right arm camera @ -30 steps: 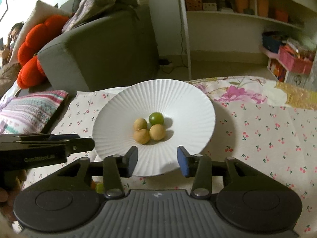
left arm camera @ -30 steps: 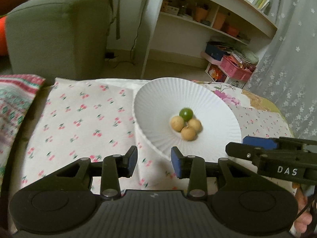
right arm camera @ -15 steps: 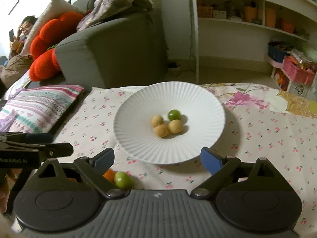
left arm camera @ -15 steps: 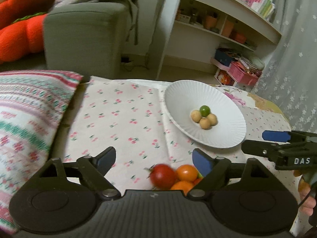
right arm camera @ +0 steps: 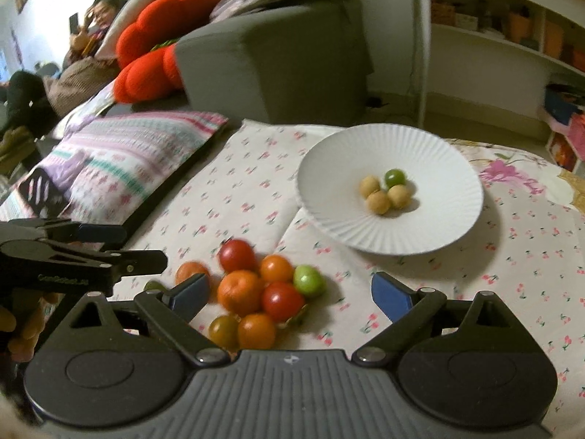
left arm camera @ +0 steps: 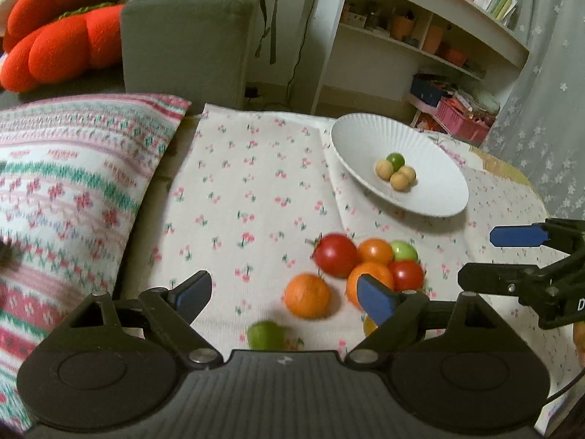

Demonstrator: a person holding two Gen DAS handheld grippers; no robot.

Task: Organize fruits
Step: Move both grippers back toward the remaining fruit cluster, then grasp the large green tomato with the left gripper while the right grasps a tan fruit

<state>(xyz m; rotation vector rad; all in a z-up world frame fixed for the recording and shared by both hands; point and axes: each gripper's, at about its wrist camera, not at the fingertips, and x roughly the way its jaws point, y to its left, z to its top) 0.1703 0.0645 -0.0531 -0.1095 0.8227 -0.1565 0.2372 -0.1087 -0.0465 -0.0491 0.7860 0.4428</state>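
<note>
A white ribbed plate (left arm camera: 438, 197) (right arm camera: 438, 226) on the cherry-print cloth holds three tan round fruits (left arm camera: 398, 180) and one small green one (left arm camera: 395, 159). A loose pile of red, orange and green fruits (left arm camera: 369, 256) (right arm camera: 256, 289) lies on the cloth in front of the plate. One orange (left arm camera: 307, 295) and one green fruit (left arm camera: 266, 334) lie apart at the pile's left. My left gripper (left arm camera: 283, 292) is open and empty above that orange. My right gripper (right arm camera: 292, 291) is open and empty above the pile.
A patterned pillow (left arm camera: 65, 190) lies at the left of the cloth. A grey sofa (left arm camera: 182, 36) with red cushions stands behind. A white shelf unit (left arm camera: 420, 36) with a pink basket stands at the back right. A person (right arm camera: 95, 14) sits far left.
Both grippers have pulled back from the plate and opened wide. The fruit pile has come into view under both.
</note>
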